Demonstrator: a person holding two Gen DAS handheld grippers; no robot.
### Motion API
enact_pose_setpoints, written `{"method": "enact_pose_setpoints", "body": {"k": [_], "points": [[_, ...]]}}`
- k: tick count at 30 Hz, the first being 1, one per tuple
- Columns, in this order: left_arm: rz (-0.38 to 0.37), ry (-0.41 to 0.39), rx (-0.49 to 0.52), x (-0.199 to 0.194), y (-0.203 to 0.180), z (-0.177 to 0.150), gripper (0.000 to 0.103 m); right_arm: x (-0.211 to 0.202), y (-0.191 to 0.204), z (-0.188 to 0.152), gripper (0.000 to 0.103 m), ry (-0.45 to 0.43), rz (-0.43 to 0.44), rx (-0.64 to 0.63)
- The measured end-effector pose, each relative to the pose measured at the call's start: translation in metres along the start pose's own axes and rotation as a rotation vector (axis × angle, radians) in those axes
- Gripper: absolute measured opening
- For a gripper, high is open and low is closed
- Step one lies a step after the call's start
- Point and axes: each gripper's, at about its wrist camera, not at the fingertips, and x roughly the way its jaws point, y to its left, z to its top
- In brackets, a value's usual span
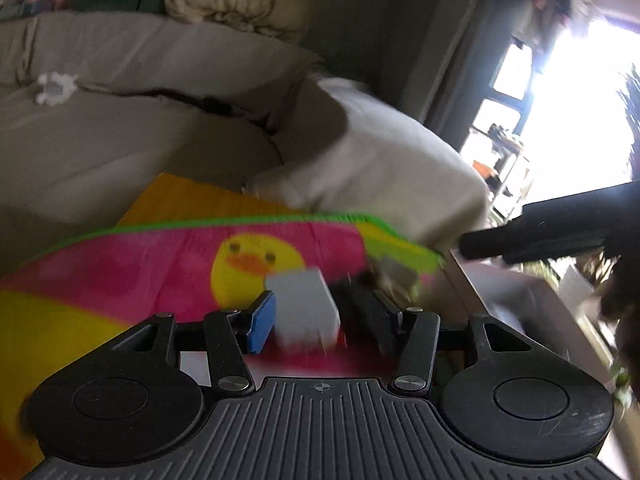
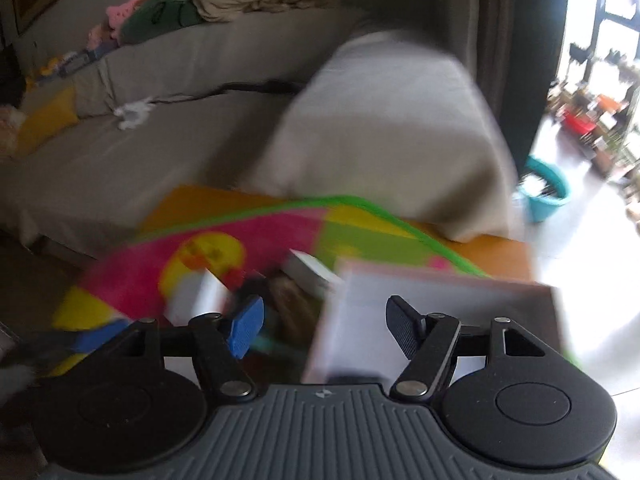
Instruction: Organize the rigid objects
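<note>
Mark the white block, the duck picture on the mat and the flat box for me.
white block (image 1: 304,304), left wrist view, on its front face.
duck picture (image 1: 256,268), left wrist view, on the yellow head near the beak.
flat box (image 2: 440,292), right wrist view, on its pale top.

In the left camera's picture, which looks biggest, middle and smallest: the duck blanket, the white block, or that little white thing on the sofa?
1. Duck blanket, by far the largest.
2. White block; it sits close to the lens, so it may look bigger than it is.
3. Small white object on the sofa, far away, so its true size is unsure.
</note>
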Motion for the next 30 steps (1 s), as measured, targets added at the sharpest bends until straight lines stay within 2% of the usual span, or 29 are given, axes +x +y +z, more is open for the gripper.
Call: {"method": "enact_pose_setpoints", "body": {"k": [2,5,7,8,12,15,18,25,30], "points": [[0.025,0.014,-0.018,0.021,0.003,0.010,0.056,0.028,0.014,0.020,0.069,0.032,0.017,0.004],[0.045,0.045,-0.027,0.049,0.010,0.013,0.056,0.076,0.036,0.038,0.065,0.035,-0.081,-0.070],[0.029,0.057,-0.027,0.062,0.017,0.012,0.055,0.110,0.045,0.043,0.053,0.068,-0.157,-0.110],[0.007,0.063,-0.033,0.066,0.020,0.010,0.055,0.124,0.047,0.045,0.046,0.097,-0.172,-0.115],[-0.070,0.069,-0.026,0.071,0.029,0.008,0.054,0.159,0.048,0.041,0.028,0.196,-0.237,-0.134],[-0.127,0.082,-0.003,0.065,0.032,0.004,0.054,0.151,0.047,0.035,0.026,0.200,-0.199,-0.114],[-0.162,0.101,0.020,0.049,0.033,-0.005,0.054,0.139,0.056,0.022,0.026,0.206,-0.172,-0.154],[-0.160,0.118,0.093,-0.007,0.029,-0.041,0.050,0.101,0.087,-0.026,0.026,0.197,-0.149,-0.268],[-0.155,0.113,0.071,-0.040,0.027,-0.062,0.050,0.073,0.106,-0.059,0.027,0.149,-0.139,-0.298]]}}
